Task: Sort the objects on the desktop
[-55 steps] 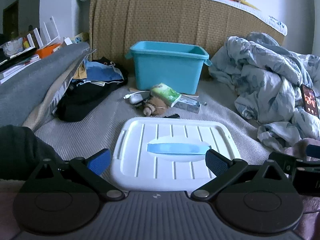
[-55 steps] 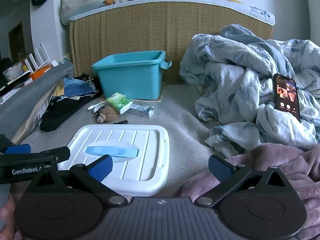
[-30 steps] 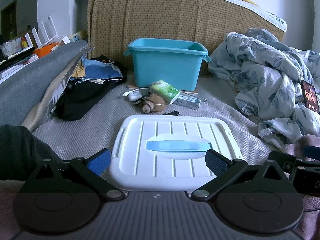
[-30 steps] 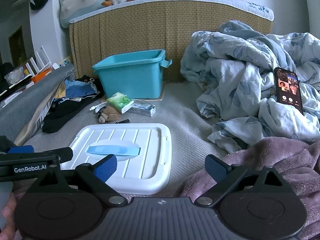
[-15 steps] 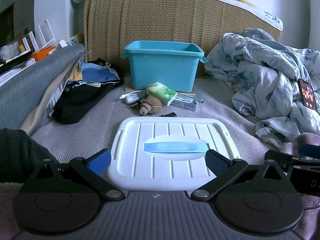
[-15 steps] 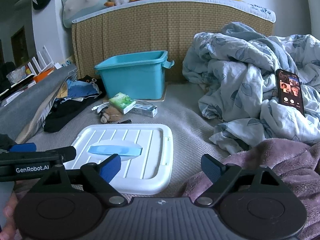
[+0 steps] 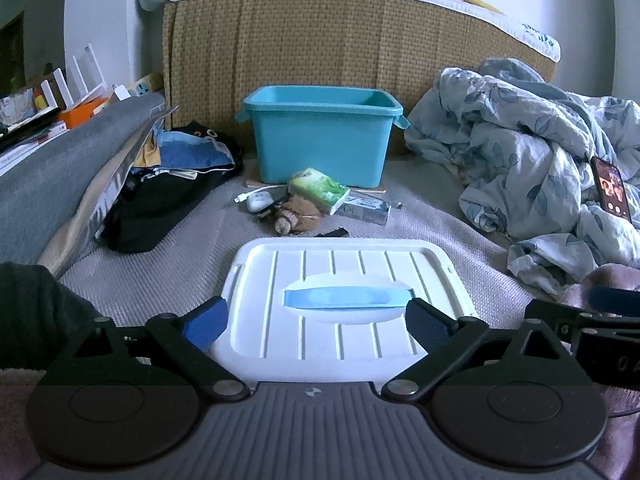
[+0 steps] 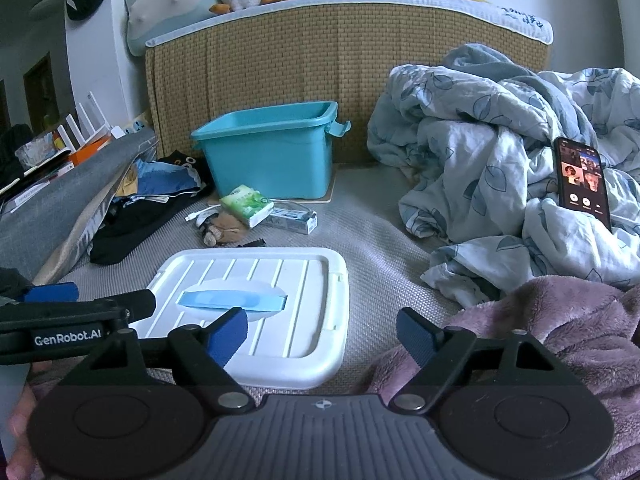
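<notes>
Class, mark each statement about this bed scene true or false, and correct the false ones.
1. The teal bin has its lid on. False: the white lid lies flat in front of it.
2. A green tissue pack lies before the bin. True.
3. The phone is in the bin. False: it rests on the duvet.
4. The left gripper holds nothing. True.
</notes>
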`<state>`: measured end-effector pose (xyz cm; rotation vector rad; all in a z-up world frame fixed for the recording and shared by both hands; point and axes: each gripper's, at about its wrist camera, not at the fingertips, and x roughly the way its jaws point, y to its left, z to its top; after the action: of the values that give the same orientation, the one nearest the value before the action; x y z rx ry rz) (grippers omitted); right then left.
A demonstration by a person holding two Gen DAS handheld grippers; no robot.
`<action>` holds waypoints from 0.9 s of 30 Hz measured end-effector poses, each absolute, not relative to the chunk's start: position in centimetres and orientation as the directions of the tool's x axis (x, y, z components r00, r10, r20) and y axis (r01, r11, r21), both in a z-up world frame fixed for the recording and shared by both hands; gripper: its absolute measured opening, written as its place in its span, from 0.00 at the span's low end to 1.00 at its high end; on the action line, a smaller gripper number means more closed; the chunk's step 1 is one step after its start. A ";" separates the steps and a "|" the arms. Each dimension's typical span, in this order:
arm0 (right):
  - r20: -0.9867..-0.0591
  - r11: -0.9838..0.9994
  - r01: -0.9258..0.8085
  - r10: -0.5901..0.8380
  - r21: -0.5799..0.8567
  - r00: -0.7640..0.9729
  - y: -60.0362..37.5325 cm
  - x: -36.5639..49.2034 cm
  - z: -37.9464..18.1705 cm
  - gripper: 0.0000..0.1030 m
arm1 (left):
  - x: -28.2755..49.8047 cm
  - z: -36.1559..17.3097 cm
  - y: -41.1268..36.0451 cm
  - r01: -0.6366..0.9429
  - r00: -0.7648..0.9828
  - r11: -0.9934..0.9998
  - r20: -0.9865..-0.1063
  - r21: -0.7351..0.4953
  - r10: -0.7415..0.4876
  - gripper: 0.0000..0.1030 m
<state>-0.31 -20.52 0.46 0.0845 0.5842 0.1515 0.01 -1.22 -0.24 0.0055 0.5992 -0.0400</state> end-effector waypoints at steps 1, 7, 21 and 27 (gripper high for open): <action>-0.541 0.985 -0.120 0.169 0.124 0.824 -20.5 -0.4 0.5 0.83 | 0.0 -0.3 -1.2 0.039 0.824 0.999 -0.565 -0.006 -0.035 0.93; -0.542 0.984 -0.125 0.174 0.126 0.822 -20.4 -0.4 0.4 0.83 | 0.2 -0.5 -1.1 0.044 0.814 0.999 -0.579 -0.013 -0.043 0.85; -0.547 0.985 -0.123 0.170 0.122 0.820 -20.3 -0.4 0.3 0.83 | 0.5 -1.0 -1.1 0.055 0.787 0.998 -0.613 -0.035 -0.065 0.56; -0.538 0.985 -0.141 0.173 0.101 0.825 -19.9 -0.6 0.5 0.83 | 0.6 -1.2 -1.1 0.054 0.782 0.998 -0.620 -0.040 -0.067 0.35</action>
<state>-0.64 -19.91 0.45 0.0575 0.5774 0.1674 0.57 -1.05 -1.21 -0.0202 0.6700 -0.0658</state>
